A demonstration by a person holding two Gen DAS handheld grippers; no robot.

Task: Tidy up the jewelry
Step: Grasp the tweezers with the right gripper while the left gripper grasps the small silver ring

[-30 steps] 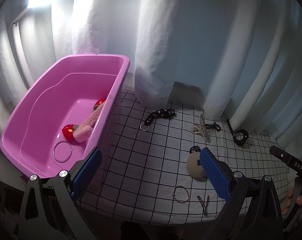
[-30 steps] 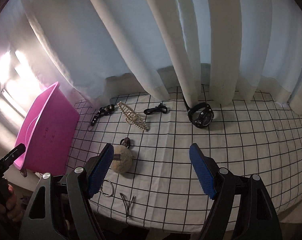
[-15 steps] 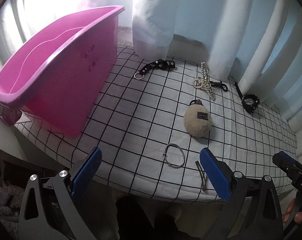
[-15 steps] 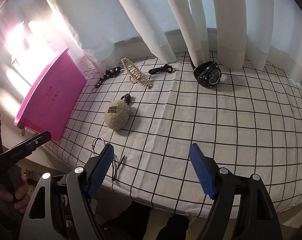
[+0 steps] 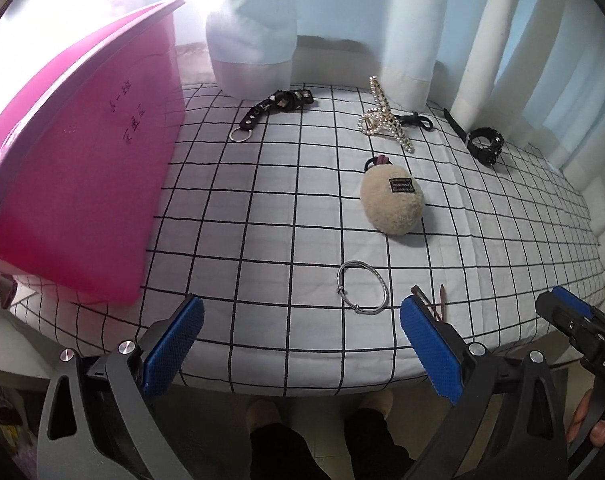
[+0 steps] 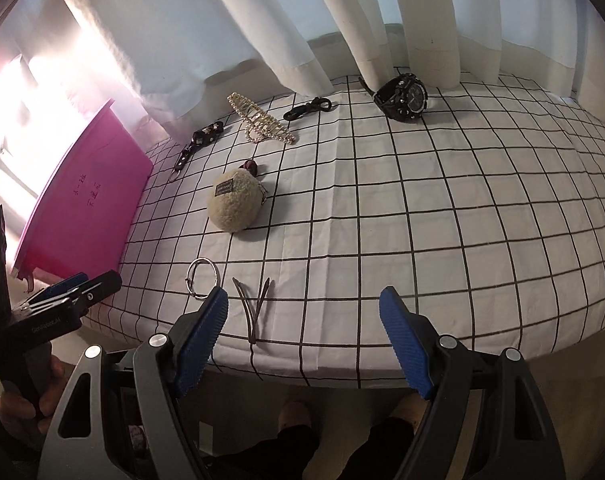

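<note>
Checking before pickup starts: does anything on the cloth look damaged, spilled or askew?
Nothing looks damaged or spilled. The one oddity among the jewelry is a fluffy beige pouch mid-cloth. The silver bangle and hair clip lie close to the front edge.

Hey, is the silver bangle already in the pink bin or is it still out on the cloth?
Out. The silver bangle lies flat on the checked cloth near its front edge, apart from the pink bin.

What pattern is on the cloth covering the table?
White cloth with a thin black grid; clearest in the right wrist view.
</note>
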